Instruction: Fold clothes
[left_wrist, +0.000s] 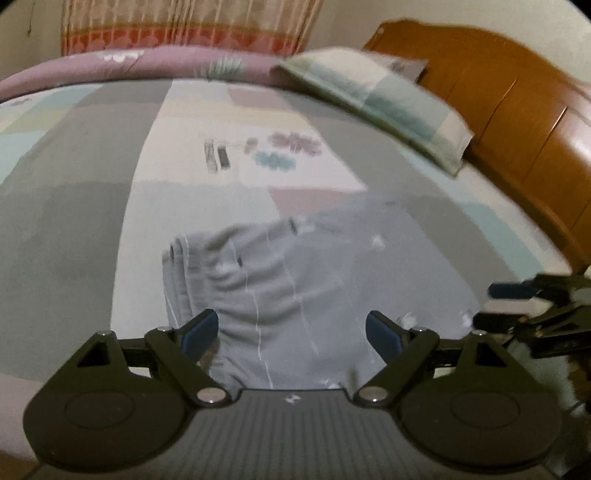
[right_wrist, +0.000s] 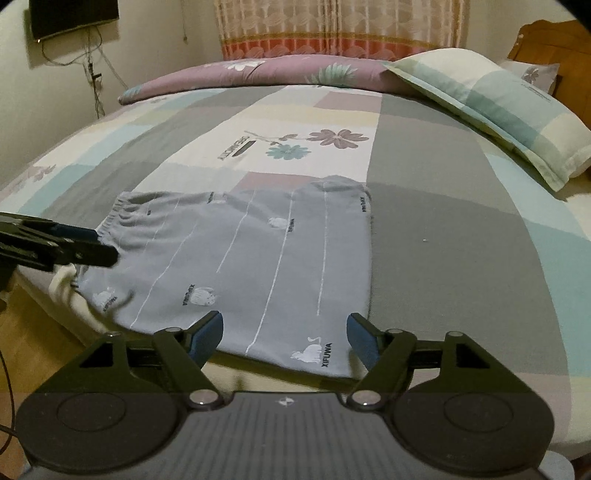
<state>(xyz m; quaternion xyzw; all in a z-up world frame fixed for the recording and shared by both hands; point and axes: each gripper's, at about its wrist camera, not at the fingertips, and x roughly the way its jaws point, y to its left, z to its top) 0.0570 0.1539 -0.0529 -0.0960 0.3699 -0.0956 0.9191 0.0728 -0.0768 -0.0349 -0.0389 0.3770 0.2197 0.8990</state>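
Patchwork bedding in grey, cream, teal and mauve blocks covers the bed (right_wrist: 443, 192) in front of us, with a printed pair of flowers near its middle. At the far side we see a purple flowered quilt (right_wrist: 229, 79) rolled along the edge, a checked pillow (right_wrist: 491, 107) lying toward the right, a wooden headboard (left_wrist: 491, 99) behind it, and a patterned curtain (right_wrist: 332, 29) on the back wall. A dark screen (right_wrist: 74, 14) hangs on the wall at upper left of the right wrist view, with cables trailing below it.

The grey shorts (right_wrist: 258, 258) lie flat on the near part of the bed, close to its front edge, marked with thin white stripes, small white cat prints and lettering. Their gathered waistband sits to the left, and the leg hems run along the right side and the near edge.

Our right gripper (right_wrist: 284, 334) hovers just above the near hem of the shorts, its blue-padded fingers spread wide and pinching nothing. Our left gripper (left_wrist: 291, 328) is likewise spread apart with nothing between its fingers, held over the waistband end of the shorts; the left wrist view is blurred. From the right wrist view, the left gripper's fingertips reach just beside the waistband, and we cannot tell whether they touch the cloth.
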